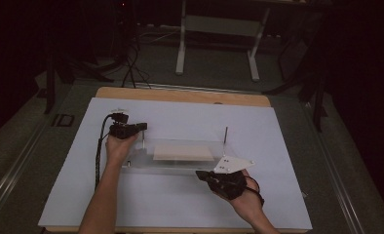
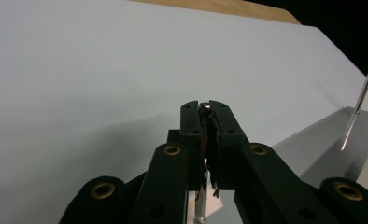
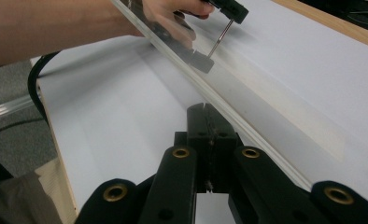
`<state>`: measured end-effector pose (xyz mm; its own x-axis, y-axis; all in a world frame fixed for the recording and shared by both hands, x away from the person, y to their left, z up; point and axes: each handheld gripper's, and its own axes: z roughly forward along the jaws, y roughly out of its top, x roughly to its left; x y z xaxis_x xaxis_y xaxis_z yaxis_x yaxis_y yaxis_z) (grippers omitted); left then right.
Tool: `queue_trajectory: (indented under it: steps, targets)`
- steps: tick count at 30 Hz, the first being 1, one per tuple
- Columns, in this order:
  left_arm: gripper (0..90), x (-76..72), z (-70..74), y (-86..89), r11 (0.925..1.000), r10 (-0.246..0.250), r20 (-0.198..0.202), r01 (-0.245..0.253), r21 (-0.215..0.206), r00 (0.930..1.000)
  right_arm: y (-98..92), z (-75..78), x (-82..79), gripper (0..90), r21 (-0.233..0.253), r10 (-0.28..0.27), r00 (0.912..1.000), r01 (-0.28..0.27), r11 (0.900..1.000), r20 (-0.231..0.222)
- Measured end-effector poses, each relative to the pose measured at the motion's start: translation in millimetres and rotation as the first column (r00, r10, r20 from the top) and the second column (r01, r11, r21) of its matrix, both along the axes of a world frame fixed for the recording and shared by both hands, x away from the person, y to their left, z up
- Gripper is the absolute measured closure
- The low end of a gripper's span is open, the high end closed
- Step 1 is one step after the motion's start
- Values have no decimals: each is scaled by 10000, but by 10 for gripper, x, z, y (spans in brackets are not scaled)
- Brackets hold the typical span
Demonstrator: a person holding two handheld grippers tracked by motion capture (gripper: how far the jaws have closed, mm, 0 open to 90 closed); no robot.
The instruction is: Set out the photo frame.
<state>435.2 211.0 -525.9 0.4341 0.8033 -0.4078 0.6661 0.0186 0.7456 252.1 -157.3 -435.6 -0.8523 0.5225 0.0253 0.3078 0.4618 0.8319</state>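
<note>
A clear acrylic plate lies on the white sheet, over a beige card. Thin metal rods stand at its far corners: a left rod and a right rod. My left gripper is shut on the top of the left rod; the rod's head shows between the jaw tips. The right rod stands free. My right gripper sits at the plate's near edge, jaws closed, tips against the plate's edge. Nothing visible lies between them.
A white sheet covers most of the wooden table. A black cable trails from the left gripper along the forearm. Beyond the table are a dark floor, cables and a white table frame.
</note>
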Motion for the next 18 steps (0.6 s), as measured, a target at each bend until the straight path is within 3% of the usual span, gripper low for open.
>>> queue_trajectory:
  steps: [5, 11, 18]
  targets:
    - [757, -9, -17, -5, 9999, -23, -141, 25, 159, 9999, -8, -4, 6, 900, 149, -12, 10000, 12, 9999, 2]
    - [701, -76, -14, 56, 9994, 4, 22, -3, -337, 10000, -10, -4, 7, 900, 222, -50, 10000, 50, 9997, -32]
    - [671, -190, 58, 138, 9997, 223, 336, -222, -37, 9992, -13, 6, 20, 900, 343, -95, 10000, 96, 9994, -31]
